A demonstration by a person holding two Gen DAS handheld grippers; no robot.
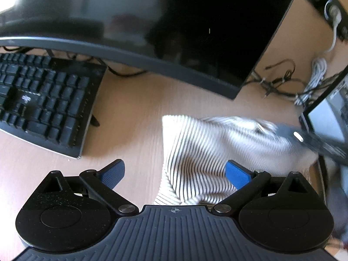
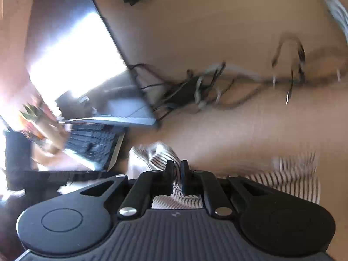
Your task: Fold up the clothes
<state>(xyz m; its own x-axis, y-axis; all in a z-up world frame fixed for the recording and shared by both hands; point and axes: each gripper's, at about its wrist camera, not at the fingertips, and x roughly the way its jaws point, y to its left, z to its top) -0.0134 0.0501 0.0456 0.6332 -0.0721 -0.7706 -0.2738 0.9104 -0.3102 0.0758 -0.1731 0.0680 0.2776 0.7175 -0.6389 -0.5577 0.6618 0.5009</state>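
Currently the left gripper (image 1: 175, 175) is spread wide, blue pads (image 1: 236, 174) far apart, nothing between them. It hovers over the desk (image 1: 130, 108) with the striped shirt (image 1: 202, 152) in the lower centre-right of the left wrist frame; the right-side pad overlaps the cloth in the picture, the left-side pad sits over bare wood. Contact with the fabric can't be told from this view.

Shirt is white with thin dark stripes, bunched and partly lifted toward the right edge of that frame, where a blurred dark object (image 1: 304, 139) meets it, probably the other gripper.

Right gripper (image 2: 177, 169) is closed down narrow on a fold of the shirt (image 2: 162, 156), cloth pinched between its black fingers (image 2: 169, 169) at lower centre of the right wrist frame. More striped fabric trails off to the lower right, heavily motion-blurred.

Surroundings, left wrist frame: monitor (image 1: 152, 32) fills the top, screen dark. Keyboard (image 1: 43, 100) at the left, well apart from the shirt. Cables (image 1: 280, 80) in a tangle at the upper right, behind the shirt.

Right wrist frame: monitor (image 2: 76, 54) at the upper left, catching bright glare. Keyboard (image 2: 95, 145) at the mid left, just beside the shirt's edge. Cables (image 2: 195, 87) across the middle.
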